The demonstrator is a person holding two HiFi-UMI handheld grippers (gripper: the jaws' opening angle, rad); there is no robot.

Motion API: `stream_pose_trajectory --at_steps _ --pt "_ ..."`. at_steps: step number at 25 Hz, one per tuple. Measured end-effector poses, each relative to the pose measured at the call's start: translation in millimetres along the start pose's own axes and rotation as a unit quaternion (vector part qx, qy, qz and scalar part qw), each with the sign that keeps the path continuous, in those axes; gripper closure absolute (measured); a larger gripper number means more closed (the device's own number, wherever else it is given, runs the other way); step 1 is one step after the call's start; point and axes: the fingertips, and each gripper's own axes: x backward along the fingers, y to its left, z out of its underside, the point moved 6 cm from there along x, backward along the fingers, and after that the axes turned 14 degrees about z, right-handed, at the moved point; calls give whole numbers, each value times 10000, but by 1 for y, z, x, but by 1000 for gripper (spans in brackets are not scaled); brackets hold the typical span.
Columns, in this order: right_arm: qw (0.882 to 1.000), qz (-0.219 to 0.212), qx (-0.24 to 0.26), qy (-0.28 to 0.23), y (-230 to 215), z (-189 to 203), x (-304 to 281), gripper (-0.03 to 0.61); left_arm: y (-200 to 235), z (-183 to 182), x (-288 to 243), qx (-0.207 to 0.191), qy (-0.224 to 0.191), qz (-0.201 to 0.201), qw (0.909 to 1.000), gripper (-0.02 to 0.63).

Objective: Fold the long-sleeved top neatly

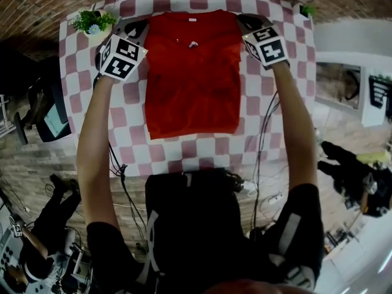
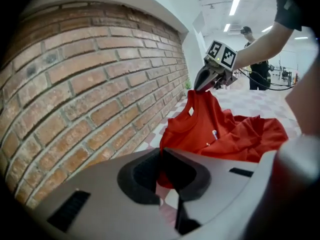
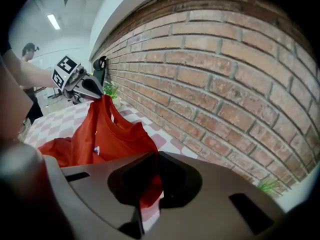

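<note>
Checkered table (image 1: 177, 157), creased red top (image 1: 193, 84)

1. The top (image 1: 193, 72) was soft cloth, dull and wrinkly.
2. The table cover (image 1: 131, 109) looked like smooth cloth.
3. The brick wall (image 2: 75, 84) was rough and dull.
4. The left gripper (image 2: 162, 169) and right gripper (image 3: 150, 179) were smooth plastic, not shiny.
</note>
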Motion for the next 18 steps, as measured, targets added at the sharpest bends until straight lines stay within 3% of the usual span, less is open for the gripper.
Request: stream_pose_trajectory --at_steps 9,18 --pt "9984 274 -31 -486 -2 -24 87 557 -34 -39 68 -631 -425 -253 9968 597" --pt "9958 256 -284 -833 32 1 177 557 -101 -39 123 -568 -910 -197 9940 597"
